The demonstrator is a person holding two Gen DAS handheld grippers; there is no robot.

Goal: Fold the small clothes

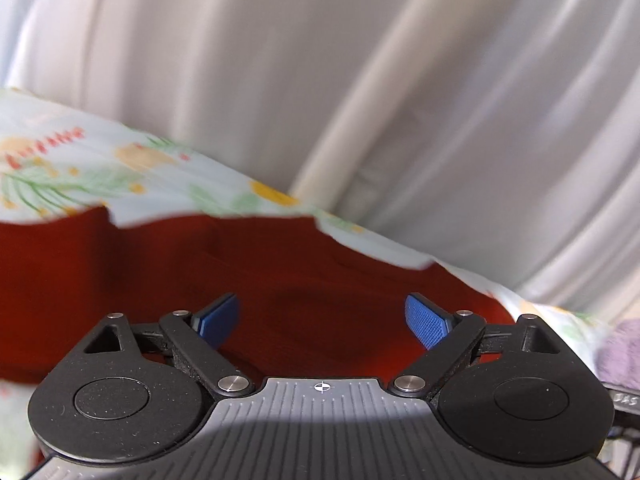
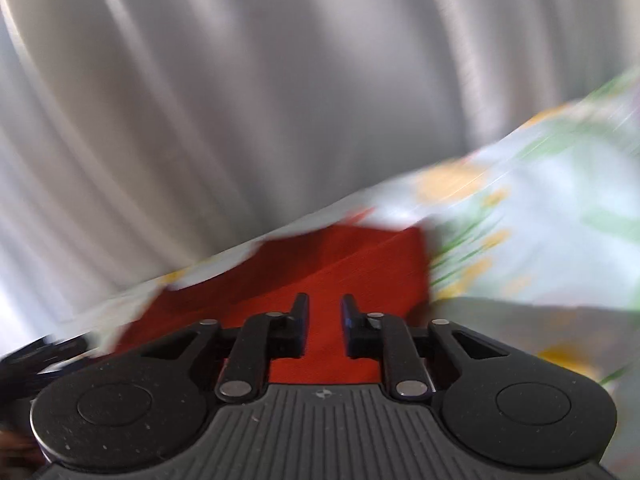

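Red garment (image 1: 280,280) lying spread on floral sheet (image 1: 120,168), filling the space directly ahead of both grippers. Folded edge showing as diagonal crease across red garment (image 2: 352,264) in right wrist view. Left gripper (image 1: 322,320) hovering over garment, jaws spread wide, blue pads (image 1: 426,320) gripping nothing. Right gripper (image 2: 324,320) also over garment, jaws nearly together, narrow gap showing red cloth behind; nothing pinched. Lilac cloth (image 1: 622,352) sitting right of garment. White curtain (image 1: 360,80) hanging beyond sheet. Both views blurring.
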